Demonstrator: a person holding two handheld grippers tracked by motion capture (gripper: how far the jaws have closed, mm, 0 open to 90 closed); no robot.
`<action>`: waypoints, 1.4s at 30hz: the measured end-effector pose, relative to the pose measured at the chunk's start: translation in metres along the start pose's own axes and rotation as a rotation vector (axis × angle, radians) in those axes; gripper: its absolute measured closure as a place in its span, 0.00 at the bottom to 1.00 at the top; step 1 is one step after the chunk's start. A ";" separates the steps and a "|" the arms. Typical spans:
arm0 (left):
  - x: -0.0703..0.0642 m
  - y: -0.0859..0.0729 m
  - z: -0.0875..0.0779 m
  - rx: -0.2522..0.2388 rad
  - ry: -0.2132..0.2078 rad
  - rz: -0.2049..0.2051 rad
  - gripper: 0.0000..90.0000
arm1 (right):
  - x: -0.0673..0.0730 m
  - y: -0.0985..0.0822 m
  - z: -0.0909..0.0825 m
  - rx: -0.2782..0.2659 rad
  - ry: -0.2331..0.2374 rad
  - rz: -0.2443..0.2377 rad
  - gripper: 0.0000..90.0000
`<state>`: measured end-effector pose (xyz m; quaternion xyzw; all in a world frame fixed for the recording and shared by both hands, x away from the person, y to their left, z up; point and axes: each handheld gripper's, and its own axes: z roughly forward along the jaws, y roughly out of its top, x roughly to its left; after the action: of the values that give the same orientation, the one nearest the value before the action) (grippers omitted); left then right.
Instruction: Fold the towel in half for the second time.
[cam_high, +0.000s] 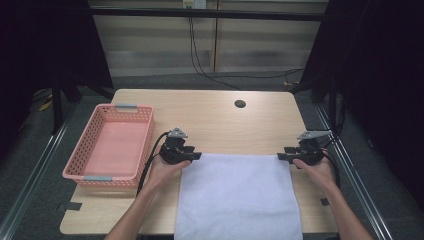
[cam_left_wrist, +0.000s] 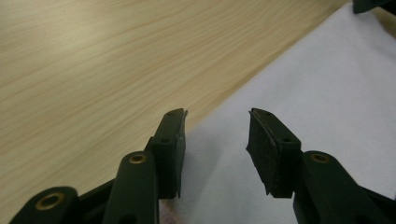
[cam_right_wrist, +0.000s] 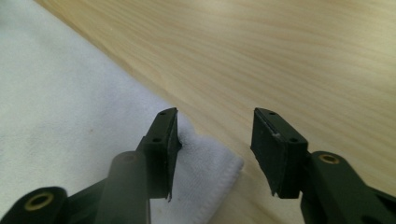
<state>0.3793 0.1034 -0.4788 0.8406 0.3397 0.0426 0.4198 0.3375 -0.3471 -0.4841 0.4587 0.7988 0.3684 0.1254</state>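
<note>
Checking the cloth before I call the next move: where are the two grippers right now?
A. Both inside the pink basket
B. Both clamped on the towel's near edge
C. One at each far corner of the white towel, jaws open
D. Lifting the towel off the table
C: the left gripper and right gripper sit at the far corners of the white towel, which lies flat on the table; both gripper views show the jaws apart.

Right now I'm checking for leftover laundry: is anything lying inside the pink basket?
No, the pink basket shows just its bare bottom in the high view, while the white towel lies on the table.
</note>
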 end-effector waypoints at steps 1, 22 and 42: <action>0.002 -0.002 0.001 0.008 0.005 -0.009 0.61 | 0.000 -0.001 0.003 0.009 0.012 -0.001 0.56; 0.015 -0.018 0.008 0.091 -0.011 0.003 0.75 | 0.003 -0.014 0.009 0.069 0.072 -0.009 0.84; 0.008 0.000 -0.036 -0.096 -0.065 -0.053 0.92 | -0.002 0.012 -0.031 -0.125 0.103 0.023 0.90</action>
<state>0.3724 0.1327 -0.4575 0.8112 0.3456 0.0205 0.4714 0.3296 -0.3598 -0.4546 0.4397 0.7744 0.4419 0.1084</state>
